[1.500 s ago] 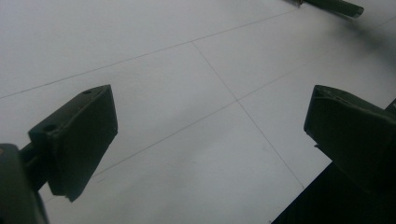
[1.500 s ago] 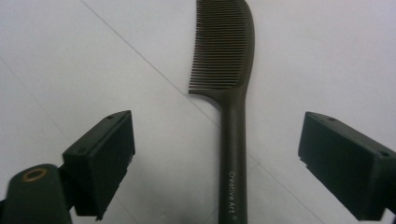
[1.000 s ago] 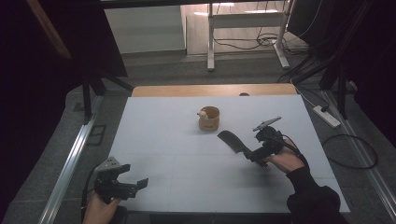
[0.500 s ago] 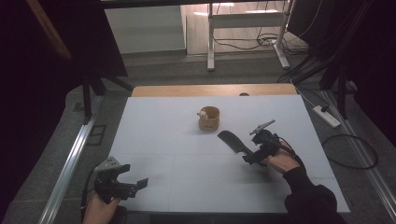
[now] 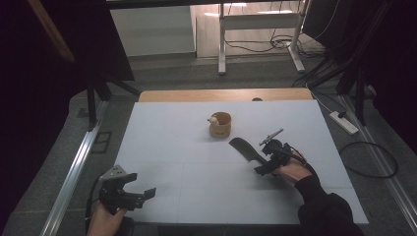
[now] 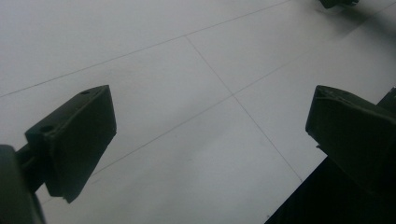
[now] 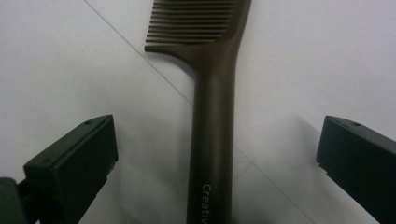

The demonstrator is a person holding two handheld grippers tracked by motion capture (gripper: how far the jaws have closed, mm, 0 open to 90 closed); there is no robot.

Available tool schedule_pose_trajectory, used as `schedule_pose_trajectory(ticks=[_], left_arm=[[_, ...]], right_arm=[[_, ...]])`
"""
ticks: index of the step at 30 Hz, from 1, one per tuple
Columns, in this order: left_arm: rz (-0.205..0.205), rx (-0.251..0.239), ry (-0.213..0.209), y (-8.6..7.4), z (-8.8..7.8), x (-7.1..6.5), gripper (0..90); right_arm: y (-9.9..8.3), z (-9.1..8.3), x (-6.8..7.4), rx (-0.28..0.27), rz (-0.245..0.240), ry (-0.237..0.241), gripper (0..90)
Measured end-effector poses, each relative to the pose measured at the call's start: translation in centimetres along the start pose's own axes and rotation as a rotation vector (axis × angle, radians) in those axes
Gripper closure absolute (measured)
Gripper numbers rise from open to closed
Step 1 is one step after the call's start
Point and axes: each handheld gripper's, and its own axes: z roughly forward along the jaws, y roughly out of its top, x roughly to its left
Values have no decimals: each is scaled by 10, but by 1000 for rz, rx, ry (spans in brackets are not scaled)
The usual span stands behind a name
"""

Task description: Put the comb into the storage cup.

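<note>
The white table (image 5: 196, 147) carries a small wooden cup (image 5: 220, 124) and, just right of it, a dark comb (image 7: 212, 93) — its handle between the right gripper's (image 5: 265, 164) wide-apart jaws, untouched. The left gripper (image 5: 135, 189) hovers near the front-left corner — jaws apart.

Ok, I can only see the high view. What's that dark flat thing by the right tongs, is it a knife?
Observer: No, it's a comb. The right gripper view shows its row of fine teeth.
Operator: Are the tongs squeezing it?
Observer: No. The right tongs are open, and the comb's handle lies between the two jaws without touching either one.
Operator: Is anything written on it?
Observer: Yes, white letters on the handle read "Creativ" and run off the bottom edge of that view.
</note>
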Motion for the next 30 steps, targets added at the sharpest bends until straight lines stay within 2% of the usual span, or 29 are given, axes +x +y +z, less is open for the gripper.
schedule_pose_trajectory(ticks=[3, 9, 19, 24, 27, 30], left_arm=[[0, 1, 0, 0, 0, 0, 26], [1, 3, 1, 0, 0, 0, 26], [-4, 5, 7, 0, 1, 0, 30], [-5, 7, 8, 1, 1, 0, 31], [-3, 8, 7, 1, 1, 0, 32], [-3, 9, 7, 1, 1, 0, 32]], right_arm=[[0, 4, 2, 22, -17, -9, 0], [0, 4, 2, 28, -6, -13, 0], [5, 4, 4, 74, 11, -25, 6], [7, 0, 7, 77, -10, -11, 123], [9, -3, 8, 64, -25, -1, 251], [10, -5, 6, 45, -17, -2, 378]])
